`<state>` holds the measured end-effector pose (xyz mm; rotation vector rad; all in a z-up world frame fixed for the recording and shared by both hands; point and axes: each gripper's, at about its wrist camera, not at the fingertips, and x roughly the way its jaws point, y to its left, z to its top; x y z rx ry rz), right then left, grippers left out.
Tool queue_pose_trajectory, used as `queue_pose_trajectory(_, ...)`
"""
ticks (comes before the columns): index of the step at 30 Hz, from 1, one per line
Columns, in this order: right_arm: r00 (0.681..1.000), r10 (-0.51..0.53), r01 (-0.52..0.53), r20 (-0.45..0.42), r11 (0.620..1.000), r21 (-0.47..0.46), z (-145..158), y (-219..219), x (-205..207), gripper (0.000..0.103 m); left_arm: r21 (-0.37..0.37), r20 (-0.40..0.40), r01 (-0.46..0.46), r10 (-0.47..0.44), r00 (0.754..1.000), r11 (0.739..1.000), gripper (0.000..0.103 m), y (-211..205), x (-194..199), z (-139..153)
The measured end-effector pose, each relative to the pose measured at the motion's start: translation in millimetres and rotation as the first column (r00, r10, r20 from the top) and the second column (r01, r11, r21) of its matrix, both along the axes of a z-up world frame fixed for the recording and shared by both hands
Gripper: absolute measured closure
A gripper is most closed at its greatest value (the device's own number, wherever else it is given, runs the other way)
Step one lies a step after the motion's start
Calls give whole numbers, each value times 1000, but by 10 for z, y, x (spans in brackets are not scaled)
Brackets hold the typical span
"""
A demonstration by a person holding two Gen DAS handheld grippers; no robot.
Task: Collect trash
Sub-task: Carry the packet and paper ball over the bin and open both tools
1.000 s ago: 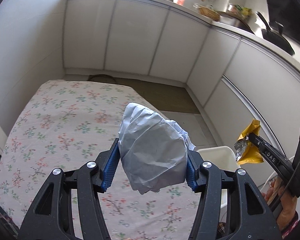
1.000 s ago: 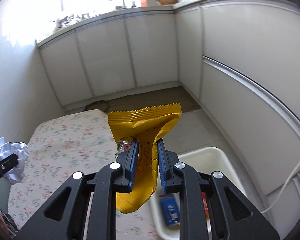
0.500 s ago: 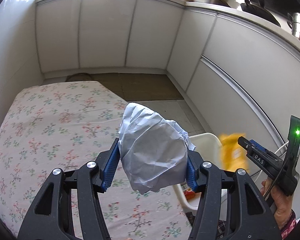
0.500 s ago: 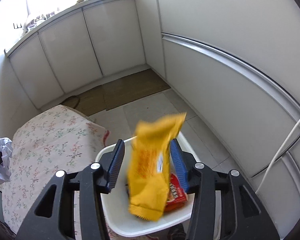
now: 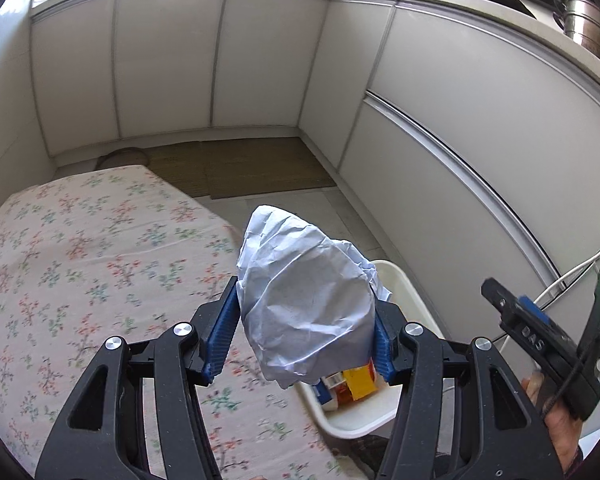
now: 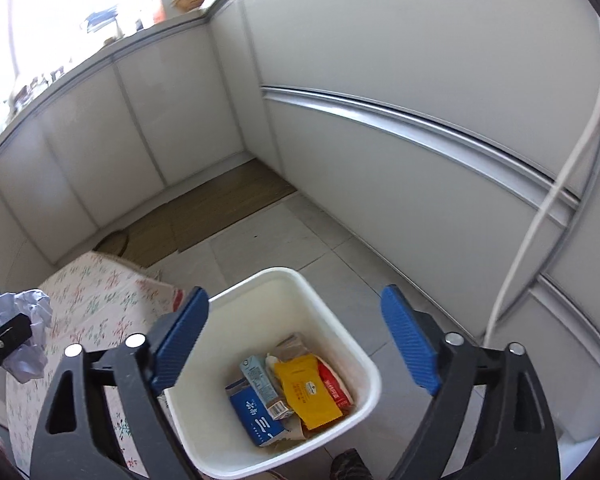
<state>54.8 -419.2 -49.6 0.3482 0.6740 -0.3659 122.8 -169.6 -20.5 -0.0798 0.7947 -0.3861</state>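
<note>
My left gripper is shut on a crumpled ball of white paper, held above the edge of the flowered table. The same paper ball shows at the left edge of the right wrist view. My right gripper hangs over the white bin, its jaws opening wide with nothing between the blue pads. The yellow wrapper lies inside the bin among a blue carton, a red packet and other trash. In the left wrist view the right gripper is at the right edge, held by a hand.
White cabinet fronts run along the back and right. A brown floor mat lies on the tiled floor beyond the table. A white cable hangs down the cabinets on the right. The bin stands right beside the table's corner.
The right gripper's jaws opened and the yellow wrapper dropped into the bin. Both grippers swung right toward the bin; the left one kept its hold on the paper ball.
</note>
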Motion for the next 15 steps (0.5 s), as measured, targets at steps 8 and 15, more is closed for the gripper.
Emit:
queue_pose_trajectory(8, 995, -100, 100, -7, 995, 21, -35, -309, -199, 9, -12, -10, 98, -98, 995, 995, 49, -524, 125, 5)
queue_pose_trajectory(15, 988, -150, 150, 27, 989, -1, 42, -399, -314, 8, -25, -38, 174, -174, 984, 985, 44, -956, 249, -25)
